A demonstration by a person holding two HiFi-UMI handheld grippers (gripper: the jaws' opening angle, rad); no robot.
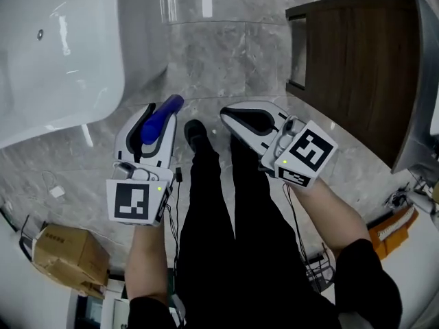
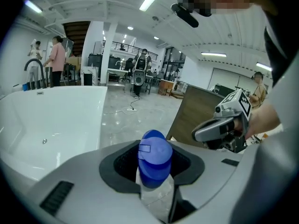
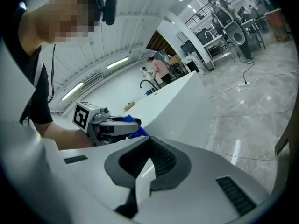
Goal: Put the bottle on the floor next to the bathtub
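Note:
A bottle with a blue cap [image 1: 169,106] lies between the jaws of my left gripper [image 1: 152,118], which is shut on it; the cap pokes out past the fingertips. In the left gripper view the blue cap [image 2: 154,158] fills the gap between the pads and the clear body runs back toward the camera. The white bathtub [image 1: 55,53] is at the upper left, its side just beyond the left gripper. My right gripper [image 1: 236,118] hovers to the right over the marble floor [image 1: 226,60], jaws together and empty; it also shows as the right gripper [image 2: 224,125] and as the right gripper [image 3: 149,161].
A dark wooden cabinet [image 1: 357,60] stands at the right. The person's black-trousered legs and a shoe [image 1: 195,134] are between the grippers. A cardboard box [image 1: 68,252] sits at the lower left. Cables trail on the floor. People stand far off beyond the tub [image 2: 46,125].

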